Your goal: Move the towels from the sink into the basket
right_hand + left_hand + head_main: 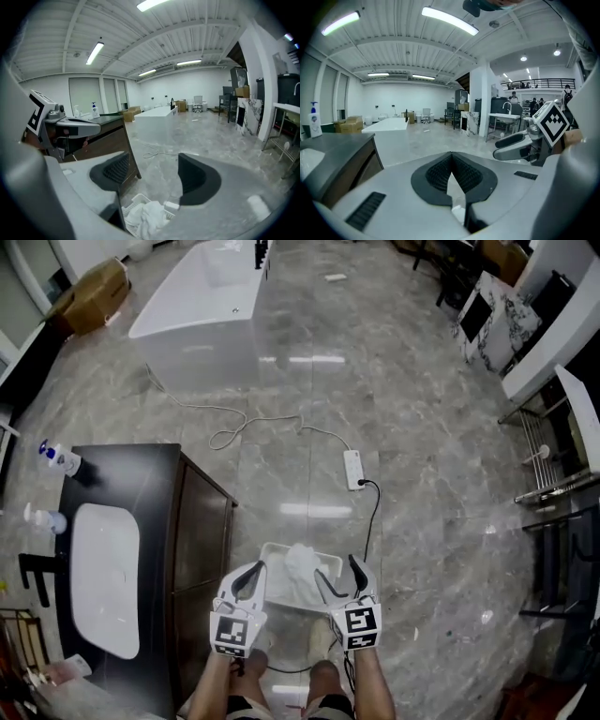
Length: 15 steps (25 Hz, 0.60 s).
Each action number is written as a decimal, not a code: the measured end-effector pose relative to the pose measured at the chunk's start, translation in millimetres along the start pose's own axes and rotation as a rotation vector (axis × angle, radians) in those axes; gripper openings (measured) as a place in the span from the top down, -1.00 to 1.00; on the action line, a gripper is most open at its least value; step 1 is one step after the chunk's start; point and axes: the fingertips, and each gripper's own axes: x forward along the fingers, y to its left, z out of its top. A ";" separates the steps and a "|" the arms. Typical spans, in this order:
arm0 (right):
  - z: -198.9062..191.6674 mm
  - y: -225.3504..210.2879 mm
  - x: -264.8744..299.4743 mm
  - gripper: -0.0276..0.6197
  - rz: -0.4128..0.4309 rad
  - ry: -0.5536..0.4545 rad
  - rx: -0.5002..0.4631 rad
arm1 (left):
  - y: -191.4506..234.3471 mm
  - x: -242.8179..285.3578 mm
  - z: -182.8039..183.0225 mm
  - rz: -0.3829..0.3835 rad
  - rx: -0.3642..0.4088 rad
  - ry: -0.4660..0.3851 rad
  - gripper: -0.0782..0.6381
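A white slatted basket (274, 559) stands on the floor in front of me, with a crumpled white towel (302, 568) inside it. The same towel (147, 215) shows low in the right gripper view, below the jaws. My left gripper (253, 573) hovers over the basket's left rim, and its pads (440, 171) meet with nothing between them. Over the right rim, my right gripper (337, 570) is open and empty. The white sink (105, 577) is set in a dark cabinet (192, 521) to the left, and its basin looks bare.
A white bathtub (202, 310) stands far ahead. A power strip (354, 470) and its cables lie on the marble floor beyond the basket. Soap bottles (61, 460) stand at the sink's far end. Metal racks (553, 484) line the right side. My feet (323, 638) are behind the basket.
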 end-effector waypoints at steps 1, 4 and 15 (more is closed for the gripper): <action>14.7 0.1 -8.8 -0.06 -0.007 -0.014 -0.005 | -1.2 -5.7 12.2 0.000 0.003 -0.005 0.74; 54.2 1.5 -36.2 0.04 -0.022 -0.049 -0.018 | -5.0 -23.8 46.8 0.002 -0.001 -0.026 0.74; 154.4 19.7 -126.7 0.41 -0.042 -0.163 -0.085 | -29.5 -93.2 141.4 0.012 0.027 -0.107 0.74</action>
